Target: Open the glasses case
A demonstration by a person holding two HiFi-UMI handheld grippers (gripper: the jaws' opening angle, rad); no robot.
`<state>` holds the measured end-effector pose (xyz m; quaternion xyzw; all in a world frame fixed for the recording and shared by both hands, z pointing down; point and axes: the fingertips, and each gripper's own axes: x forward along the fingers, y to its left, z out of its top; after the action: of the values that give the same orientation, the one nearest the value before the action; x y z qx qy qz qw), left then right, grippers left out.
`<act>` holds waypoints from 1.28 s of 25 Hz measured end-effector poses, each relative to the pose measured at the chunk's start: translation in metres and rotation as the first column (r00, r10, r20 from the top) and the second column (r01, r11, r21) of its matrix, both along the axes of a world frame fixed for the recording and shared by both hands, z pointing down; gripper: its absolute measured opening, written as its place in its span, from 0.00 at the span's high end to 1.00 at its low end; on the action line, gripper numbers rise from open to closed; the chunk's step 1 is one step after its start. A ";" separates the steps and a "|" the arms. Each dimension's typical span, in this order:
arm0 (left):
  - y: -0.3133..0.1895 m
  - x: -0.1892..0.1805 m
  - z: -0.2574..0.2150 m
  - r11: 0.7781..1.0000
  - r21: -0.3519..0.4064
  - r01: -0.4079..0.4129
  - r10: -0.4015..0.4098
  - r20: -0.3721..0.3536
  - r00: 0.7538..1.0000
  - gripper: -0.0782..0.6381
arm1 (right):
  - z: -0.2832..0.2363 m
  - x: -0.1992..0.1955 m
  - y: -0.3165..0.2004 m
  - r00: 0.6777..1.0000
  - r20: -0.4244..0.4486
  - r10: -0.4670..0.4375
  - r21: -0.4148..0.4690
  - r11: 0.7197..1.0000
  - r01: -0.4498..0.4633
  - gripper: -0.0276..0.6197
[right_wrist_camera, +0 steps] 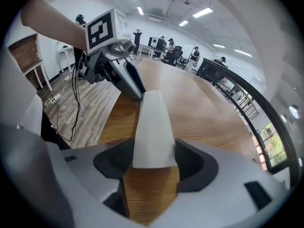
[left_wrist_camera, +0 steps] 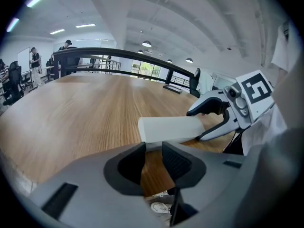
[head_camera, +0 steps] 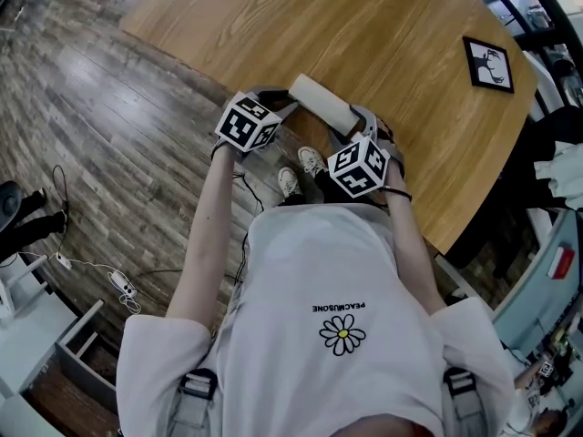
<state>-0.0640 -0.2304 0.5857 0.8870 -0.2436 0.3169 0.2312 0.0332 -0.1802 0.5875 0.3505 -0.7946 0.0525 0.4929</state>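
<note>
White oblong glasses case (head_camera: 323,106) lies at the edge of the wooden tabletop (head_camera: 383,35). Right claw (right_wrist_camera: 153,156) pinches one end. Left claw (left_wrist_camera: 153,156) is slightly spread, with the other end at its tips. Looks light, stiff and smooth, probably slippery. Best to hold the narrow sides and pry at the lid seam.

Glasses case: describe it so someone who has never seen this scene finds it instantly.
Start at the big wooden table and go to its near edge. There, between the left gripper and the right gripper, is the glasses case: a plain white, long box, unlike the black-framed card farther right.
</note>
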 end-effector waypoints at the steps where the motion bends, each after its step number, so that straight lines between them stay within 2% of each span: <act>1: 0.000 0.000 0.000 1.000 -0.001 -0.001 0.001 0.000 1.000 0.72 | 0.000 0.000 0.000 1.000 0.007 0.000 -0.010 1.000 0.000 0.53; 9: 0.001 -0.001 0.000 1.000 -0.004 -0.005 0.005 0.001 1.000 0.72 | -0.004 0.000 0.000 0.997 0.078 0.007 -0.082 0.997 0.000 0.53; 13: 0.000 0.000 0.000 1.000 0.002 -0.007 0.007 0.004 1.000 0.72 | -0.011 0.003 -0.005 0.987 0.155 0.043 -0.147 0.989 -0.020 0.54; 18: 0.001 0.001 0.001 1.000 -0.001 -0.007 0.007 0.004 1.000 0.72 | -0.016 0.004 -0.008 0.982 0.183 0.037 -0.188 0.982 -0.002 0.54; 23: 0.000 0.001 0.002 1.000 0.003 -0.007 0.007 0.005 1.000 0.72 | -0.023 0.006 -0.010 0.987 0.158 0.032 -0.126 0.992 -0.012 0.59; 28: 0.001 -0.001 0.001 1.000 0.007 -0.010 0.009 0.009 1.000 0.72 | -0.039 0.008 -0.016 0.987 0.155 0.038 -0.047 0.998 -0.031 0.79; 32: 0.001 0.000 0.001 1.000 0.012 -0.009 0.009 0.010 1.000 0.72 | -0.038 0.019 -0.024 0.995 0.084 0.046 0.025 0.999 -0.048 0.82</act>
<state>-0.0636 -0.2291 0.5872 0.8878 -0.2429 0.3209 0.2231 0.0520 -0.2046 0.5497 0.3734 -0.8067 0.0679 0.4529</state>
